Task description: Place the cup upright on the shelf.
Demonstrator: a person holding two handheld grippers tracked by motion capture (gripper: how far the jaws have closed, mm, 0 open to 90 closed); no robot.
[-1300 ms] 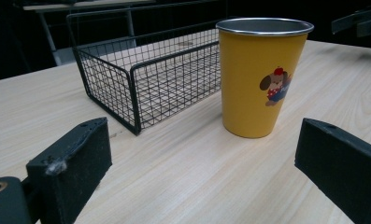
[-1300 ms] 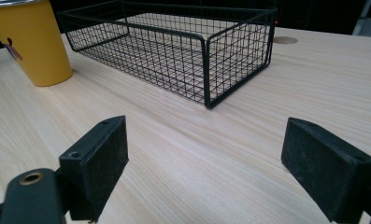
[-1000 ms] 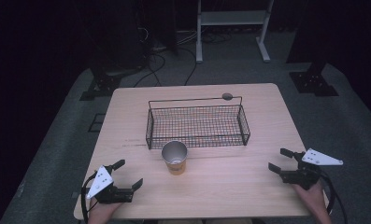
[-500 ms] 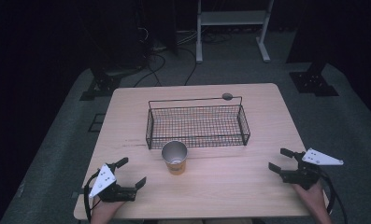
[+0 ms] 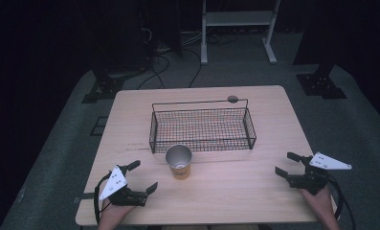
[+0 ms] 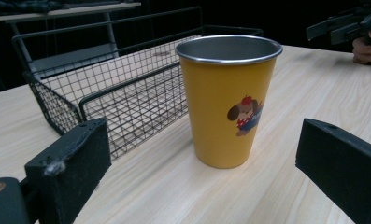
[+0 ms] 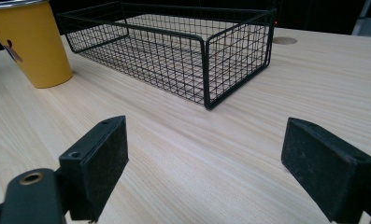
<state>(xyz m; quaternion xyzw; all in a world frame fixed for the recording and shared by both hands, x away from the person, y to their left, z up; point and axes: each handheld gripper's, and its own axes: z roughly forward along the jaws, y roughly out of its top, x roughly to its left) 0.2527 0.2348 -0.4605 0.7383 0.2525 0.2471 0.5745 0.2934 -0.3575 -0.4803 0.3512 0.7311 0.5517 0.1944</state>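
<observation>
At the near edge of the table [image 5: 226, 191], seen from the high view, the person's two hands come in from below, each with a gripper. The left gripper [image 5: 142, 176] sits near the front left corner, its jaws spread wide and pointing toward the middle of the table, with a grey three-cornered plate on top. In the left gripper view its jaws stand far apart with nothing between them, low over the wood.

The right gripper [image 5: 288, 164] is near the front right edge, well apart from the left one, its jaws also spread wide and holding nothing. In the right gripper view the two black pads frame bare wood. The right hand [image 6: 366, 48] and its gripper also show far off at the top right of the left gripper view.

Just beyond the left gripper stands the cup [image 6: 227, 100], upright on the table, yellow outside with a metal rim and inside, and a small cartoon dog printed on its side. It stands ahead of the left jaws, not between them. In the high view the cup [image 5: 179, 161] is near the middle of the table, slightly left, just in front of the basket.

The basket [image 5: 202, 127] is black wire mesh, rectangular, lying across the centre of the table with its long side toward the person. A round hole in the tabletop lies just behind its far right corner.

Past the table, the floor is dark, with cables and a white stand [image 5: 238, 28].
</observation>
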